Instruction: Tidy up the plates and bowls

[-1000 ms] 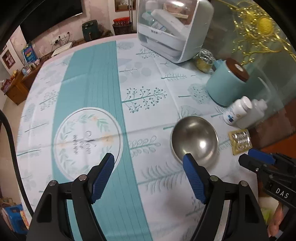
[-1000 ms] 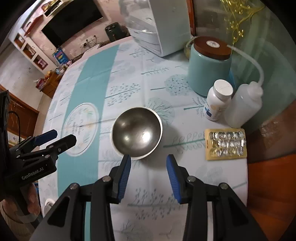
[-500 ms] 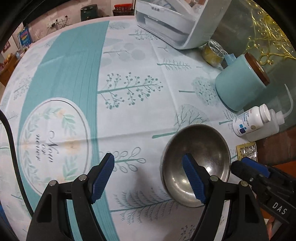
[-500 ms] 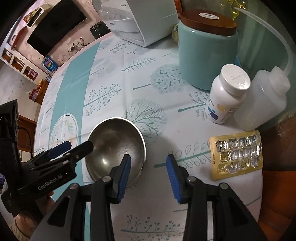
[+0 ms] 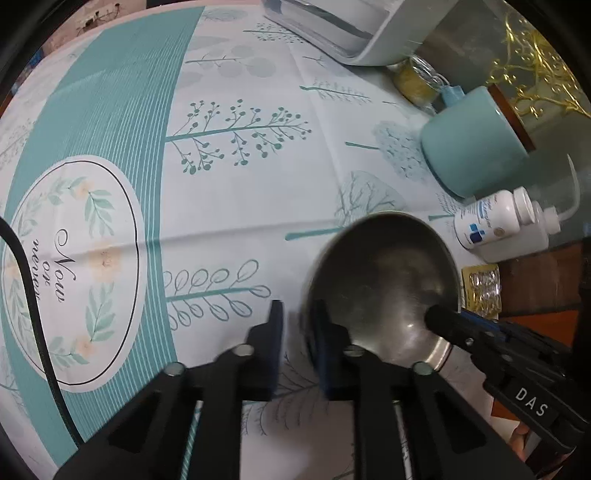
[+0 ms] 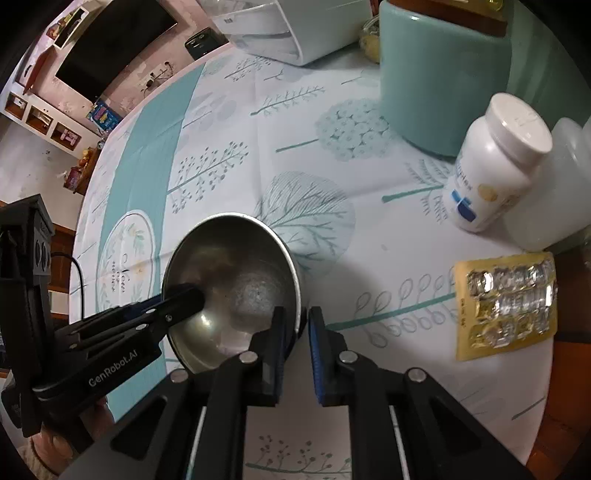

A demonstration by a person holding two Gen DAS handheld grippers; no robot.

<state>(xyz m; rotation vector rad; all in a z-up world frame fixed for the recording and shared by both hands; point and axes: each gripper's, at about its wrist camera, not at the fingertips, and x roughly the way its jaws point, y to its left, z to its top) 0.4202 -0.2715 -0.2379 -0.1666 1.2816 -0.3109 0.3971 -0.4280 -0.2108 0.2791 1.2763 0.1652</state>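
Observation:
A steel bowl point(image 5: 384, 280) stands upright on the tree-print tablecloth point(image 5: 240, 206). My left gripper point(image 5: 298, 332) is shut on the bowl's left rim, one pad inside and one outside. In the right wrist view the same bowl point(image 6: 229, 280) has its right rim pinched between the pads of my right gripper point(image 6: 297, 332), which is shut on it. Each gripper shows in the other's view: the right gripper point(image 5: 439, 319) reaches into the bowl from the right, the left gripper point(image 6: 173, 301) from the left. The bowl is empty.
A teal canister point(image 6: 436, 74), a white pill bottle point(image 6: 491, 166), a squeeze bottle point(image 6: 546, 192) and a yellow blister pack point(image 6: 506, 302) crowd the table's right edge. A white dish cabinet point(image 5: 343, 26) stands at the back. A printed round emblem point(image 5: 74, 266) lies left.
Both grippers have come down to the bowl from either side and closed on opposite parts of its rim. One second ago both stood open above the table.

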